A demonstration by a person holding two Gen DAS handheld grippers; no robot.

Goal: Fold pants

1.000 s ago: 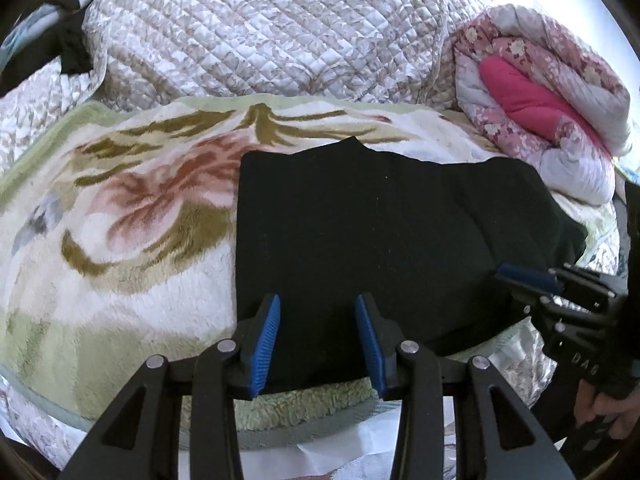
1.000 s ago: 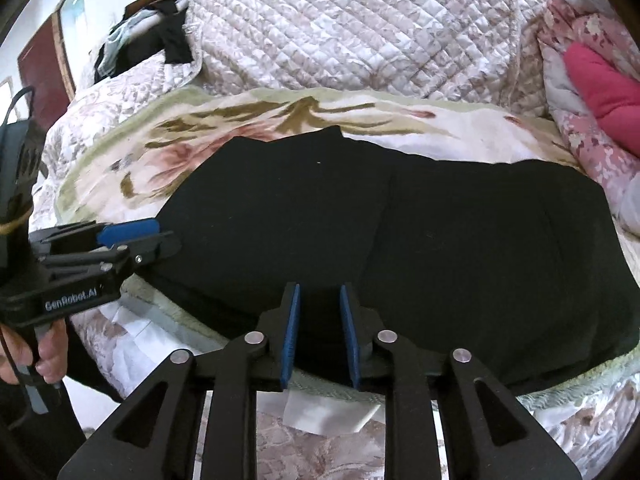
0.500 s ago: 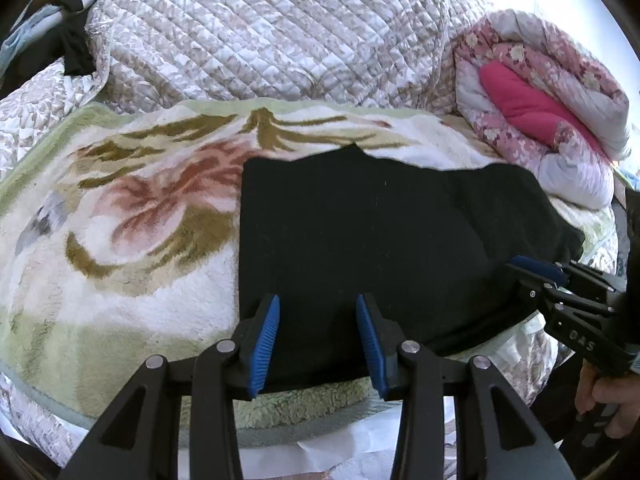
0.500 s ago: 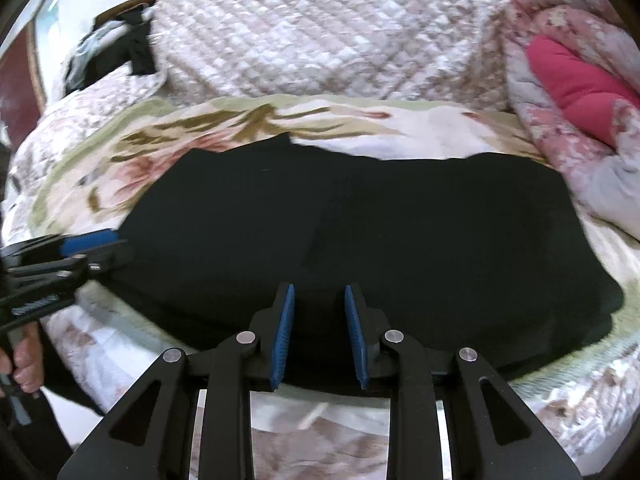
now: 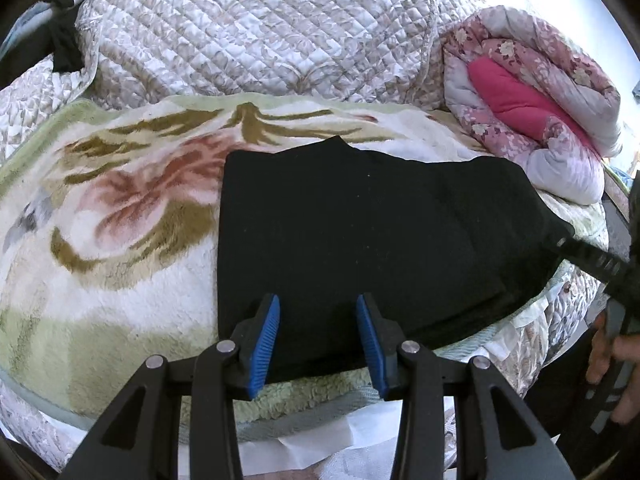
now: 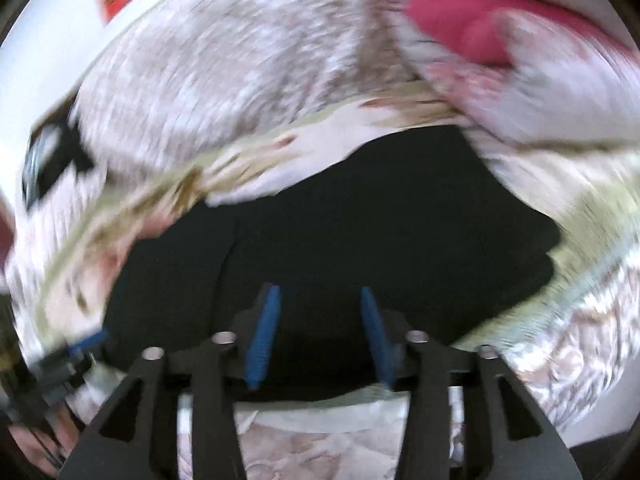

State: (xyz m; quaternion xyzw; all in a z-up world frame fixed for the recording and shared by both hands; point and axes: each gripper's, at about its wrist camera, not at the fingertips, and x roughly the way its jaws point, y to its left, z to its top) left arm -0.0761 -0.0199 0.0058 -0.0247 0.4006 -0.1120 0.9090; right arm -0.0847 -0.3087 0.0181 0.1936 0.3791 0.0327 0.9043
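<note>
The black pants (image 5: 372, 236) lie folded flat in a broad rectangle on the floral fleece blanket (image 5: 108, 216). My left gripper (image 5: 318, 340) is open and empty, hovering over the pants' near edge at their left end. In the blurred right wrist view the pants (image 6: 360, 240) fill the middle, and my right gripper (image 6: 318, 336) is open and empty above their near edge. The right gripper also shows in the left wrist view (image 5: 580, 252) at the pants' right end, seen edge-on.
A quilted cover (image 5: 260, 36) is piled behind the blanket. A rolled pink floral duvet (image 5: 532, 96) lies at the back right. Dark clothes (image 5: 60, 40) hang at the far left. The bed edge runs just below the pants.
My right gripper has opened wider and swung quickly toward the pants' right end, blurring its view. My left gripper has stayed open over the left end.
</note>
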